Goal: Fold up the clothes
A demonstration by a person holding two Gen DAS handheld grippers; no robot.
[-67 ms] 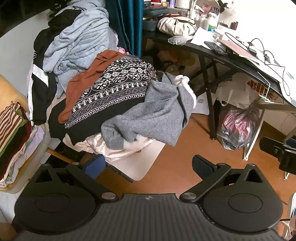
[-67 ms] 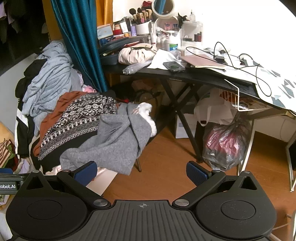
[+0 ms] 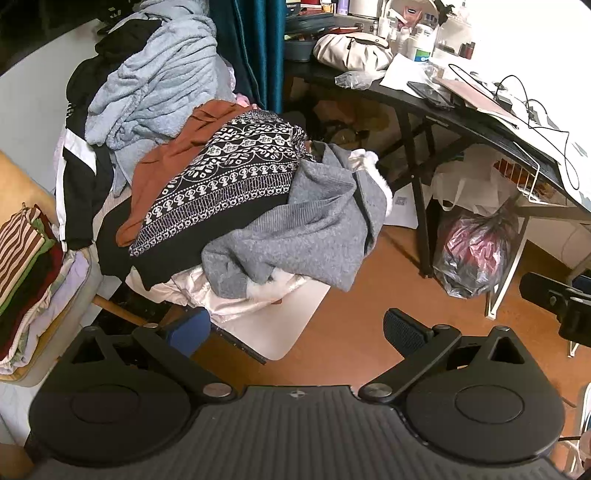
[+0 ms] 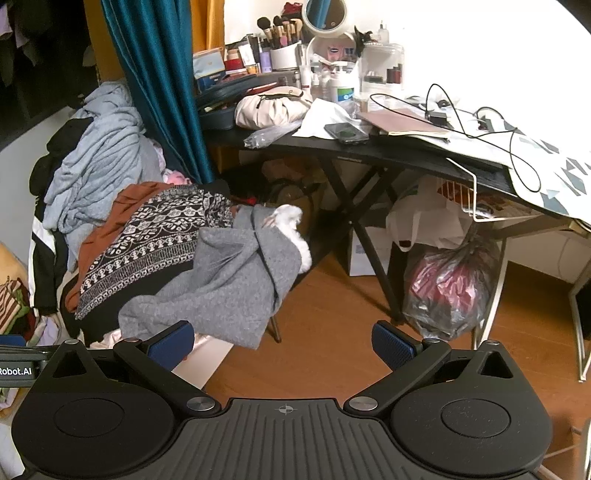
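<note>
From the left wrist camera, the left gripper has its two blue-tipped fingers spread wide apart with nothing between them. It hangs over the wood floor just in front of a big pile of clothes heaped on a white seat. On the pile sit one gray sweater, one black top with white patterns, one rust-brown piece and one fluffy light blue robe. A stack of folded clothes lies at the left edge, with a striped piece on top. One black desk stands to the right, and one shiny plastic bag sits under it. No writing can be read in this view. From the right wrist camera, the right gripper is also wide open and holds nothing, near the gray sweater that hangs off the pile's front. At the left edge, white letters spell "Robot.AI" on the other tool. On the desk lie one dark phone, one round mirror and one cup of makeup brushes. A teal curtain hangs behind the pile.
</note>
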